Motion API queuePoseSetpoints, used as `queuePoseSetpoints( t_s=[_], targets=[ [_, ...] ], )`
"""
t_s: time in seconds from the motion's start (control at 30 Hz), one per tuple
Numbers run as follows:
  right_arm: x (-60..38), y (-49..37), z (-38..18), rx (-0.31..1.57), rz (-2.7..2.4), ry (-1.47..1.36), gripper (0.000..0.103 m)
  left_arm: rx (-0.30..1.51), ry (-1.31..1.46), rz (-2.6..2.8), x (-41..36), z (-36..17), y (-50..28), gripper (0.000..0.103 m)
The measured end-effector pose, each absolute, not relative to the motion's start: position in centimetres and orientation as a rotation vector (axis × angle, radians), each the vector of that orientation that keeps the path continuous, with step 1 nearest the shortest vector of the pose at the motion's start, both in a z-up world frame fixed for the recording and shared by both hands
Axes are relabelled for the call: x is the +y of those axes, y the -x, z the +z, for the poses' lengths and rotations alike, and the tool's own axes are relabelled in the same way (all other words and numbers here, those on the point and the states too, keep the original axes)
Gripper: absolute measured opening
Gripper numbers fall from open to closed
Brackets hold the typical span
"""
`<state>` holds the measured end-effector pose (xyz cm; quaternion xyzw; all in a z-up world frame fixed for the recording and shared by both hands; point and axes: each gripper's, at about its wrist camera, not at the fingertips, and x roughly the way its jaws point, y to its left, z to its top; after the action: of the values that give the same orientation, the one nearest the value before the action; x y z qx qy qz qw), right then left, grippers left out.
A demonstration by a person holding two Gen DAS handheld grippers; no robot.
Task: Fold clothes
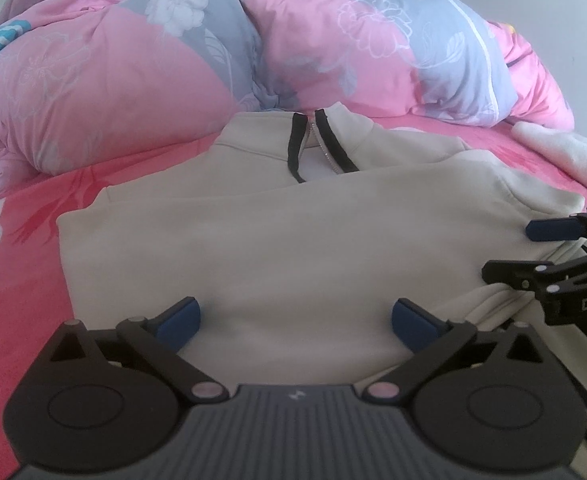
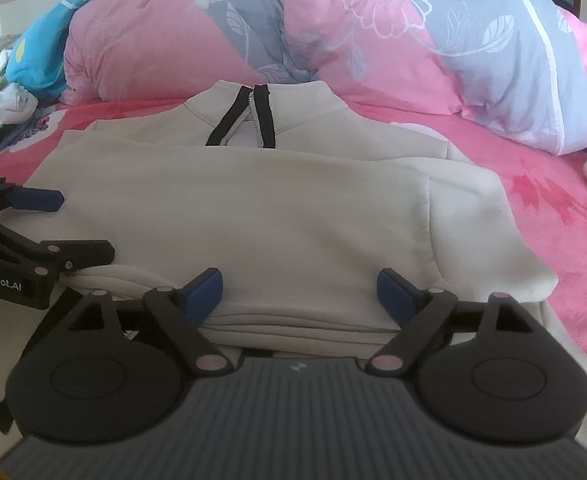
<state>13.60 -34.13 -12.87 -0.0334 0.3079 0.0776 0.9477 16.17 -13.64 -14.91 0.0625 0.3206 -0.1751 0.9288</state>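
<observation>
Sweater (image 1: 293,240), cream, lies folded on the pink bed (image 1: 25,240) before a heaped quilt (image 1: 133,80), left gripper (image 1: 295,322) and right gripper (image 2: 299,294) both spread empty over its near edge, where any next fold needs square, even handling.

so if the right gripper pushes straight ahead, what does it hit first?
Probably the folded cream sweater: the right gripper is open, angled down over its near edge. The pink quilt lies well behind it.
</observation>
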Motion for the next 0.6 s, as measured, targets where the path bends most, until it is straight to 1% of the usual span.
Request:
queuePoseSetpoints(
  t_s=[0.1,0.6],
  targets=[
    [-34.49,-13.69,-12.85,0.634,0.184,0.038,0.102,0.656,-0.127,-0.359,-13.63,-14.93,-16.18,0.103],
    [-34.52,-14.1,-12.74,0.65,0.194,0.025,0.102,0.65,-0.126,-0.36,-13.62,-14.78,-16.16,0.103]
  ],
)
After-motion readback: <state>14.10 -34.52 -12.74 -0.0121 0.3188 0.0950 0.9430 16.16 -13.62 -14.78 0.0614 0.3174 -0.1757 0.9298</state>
